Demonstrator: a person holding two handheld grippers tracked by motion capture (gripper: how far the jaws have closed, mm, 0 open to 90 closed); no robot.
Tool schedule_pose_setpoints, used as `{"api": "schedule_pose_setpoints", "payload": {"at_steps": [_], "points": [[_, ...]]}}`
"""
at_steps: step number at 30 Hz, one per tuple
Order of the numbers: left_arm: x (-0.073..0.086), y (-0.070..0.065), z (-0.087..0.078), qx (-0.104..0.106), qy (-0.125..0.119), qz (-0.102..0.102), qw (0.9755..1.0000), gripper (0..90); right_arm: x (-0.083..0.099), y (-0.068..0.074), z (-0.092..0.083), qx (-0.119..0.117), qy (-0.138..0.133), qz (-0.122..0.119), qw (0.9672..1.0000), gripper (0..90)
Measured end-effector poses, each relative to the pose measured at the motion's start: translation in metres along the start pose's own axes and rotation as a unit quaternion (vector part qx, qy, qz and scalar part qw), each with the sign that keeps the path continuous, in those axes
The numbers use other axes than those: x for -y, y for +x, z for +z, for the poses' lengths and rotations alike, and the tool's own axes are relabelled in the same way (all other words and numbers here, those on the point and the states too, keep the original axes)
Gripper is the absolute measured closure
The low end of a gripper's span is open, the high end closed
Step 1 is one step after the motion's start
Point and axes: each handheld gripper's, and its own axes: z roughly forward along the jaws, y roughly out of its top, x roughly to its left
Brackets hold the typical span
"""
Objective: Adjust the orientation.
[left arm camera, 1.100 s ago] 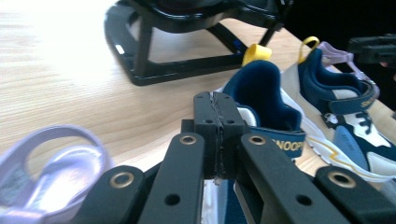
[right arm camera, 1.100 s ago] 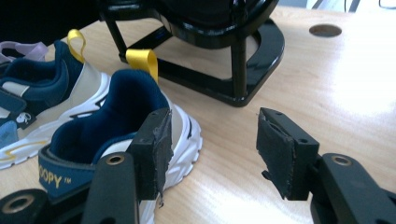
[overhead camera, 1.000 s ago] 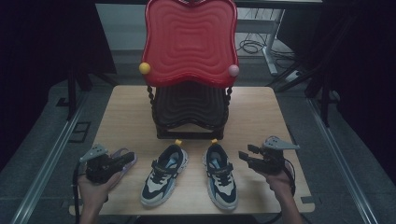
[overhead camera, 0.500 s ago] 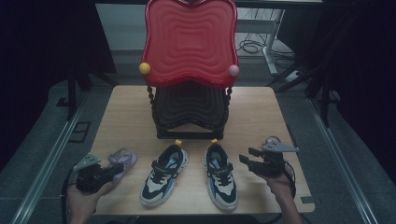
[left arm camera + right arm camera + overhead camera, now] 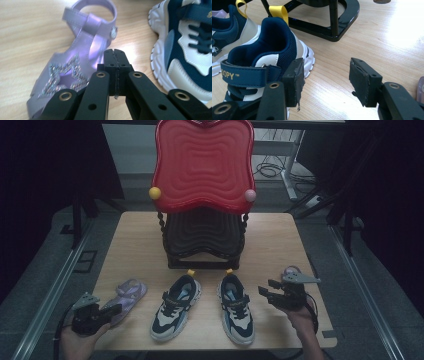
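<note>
My left gripper (image 5: 115, 57), jaws pressed together and empty, hovers beside the purple sandal (image 5: 72, 67). My right gripper (image 5: 325, 82), jaws apart, sits by the right sneaker (image 5: 259, 60).

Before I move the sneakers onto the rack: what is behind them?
Behind the two sneakers stands the black rack with a red wavy panel on top. Its lower front opening looks dark; whether anything sits inside cannot be told.

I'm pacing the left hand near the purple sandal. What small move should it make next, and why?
Probably open the left claw first: its jaws are pressed together with nothing between them, just beside the sandal, so it cannot take the strap as it stands. The right claw is open beside the right sneaker.
</note>
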Motion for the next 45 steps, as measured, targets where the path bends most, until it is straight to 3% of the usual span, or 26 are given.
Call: {"api": "schedule_pose_setpoints", "payload": {"at_steps": [9,27,29,37,43,45], "points": [[0.016,0.005,-0.001,-0.013,0.018,-0.004,0.9998,90.0,0.002,-0.003,-0.004,0.008,-0.005,0.009,0.9999,45.0],[0.026,0.006,0.002,-0.016,0.029,-0.006,0.9994,90.0,0.005,-0.003,-0.002,0.014,0.003,0.005,0.9999,43.8],[0.029,0.004,0.001,-0.029,0.032,-0.004,0.9991,90.0,0.005,-0.002,-0.002,0.014,0.006,0.005,0.9999,43.6],[0.032,0.005,-0.001,-0.045,0.033,-0.005,0.9984,90.0,0.006,-0.003,-0.002,0.015,0.005,0.005,0.9999,43.3],[0.034,0.014,-0.004,-0.072,0.039,-0.012,0.9965,90.0,0.006,-0.003,-0.004,0.016,0.004,0.005,0.9999,43.2],[0.035,0.016,-0.004,-0.073,0.041,-0.014,0.9964,90.0,0.006,-0.003,-0.004,0.017,0.004,0.005,0.9998,43.2]]}}
